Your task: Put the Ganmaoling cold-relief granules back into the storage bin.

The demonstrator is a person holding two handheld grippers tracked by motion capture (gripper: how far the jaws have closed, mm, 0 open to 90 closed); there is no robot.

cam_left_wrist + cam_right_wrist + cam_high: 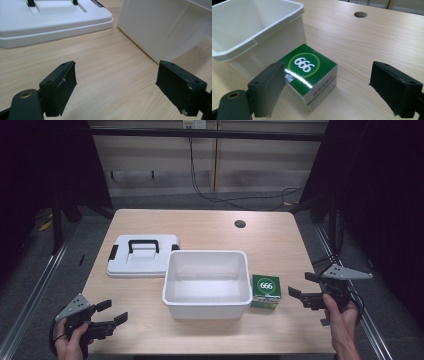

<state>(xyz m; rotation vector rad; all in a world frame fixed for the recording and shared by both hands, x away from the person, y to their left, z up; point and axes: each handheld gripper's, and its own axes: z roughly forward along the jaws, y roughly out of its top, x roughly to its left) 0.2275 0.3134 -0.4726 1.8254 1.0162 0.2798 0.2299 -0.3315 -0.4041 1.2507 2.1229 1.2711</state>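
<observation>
Fingers of both grippers stand spread wide with nothing between them. In the high view the left gripper (pixel 109 314) sits at the lower left of the frame over bare table (pixel 280 240), and the right gripper (pixel 302 287) sits at the lower right, aimed toward the green box (pixel 265 290).

The step in hand looks like the approach to a pick: the right gripper is lined up on the box but has not reached it. The next move would call for easing forward until the fingers straddle the box, then closing on its sides, likely to lift it into the white bin (pixel 206 307).

In the right gripper view the box (pixel 309 72) lies in the lower middle of the frame, just ahead of the left finger (pixel 268 87) and nearer it than the other, so a small sideways shift seems needed. The box stands just beside the bin's wall (pixel 274 42); whether they touch cannot be told.

Farther back, at centre left of the high view, the lid (pixel 142 255) lies flat behind the bin.
</observation>
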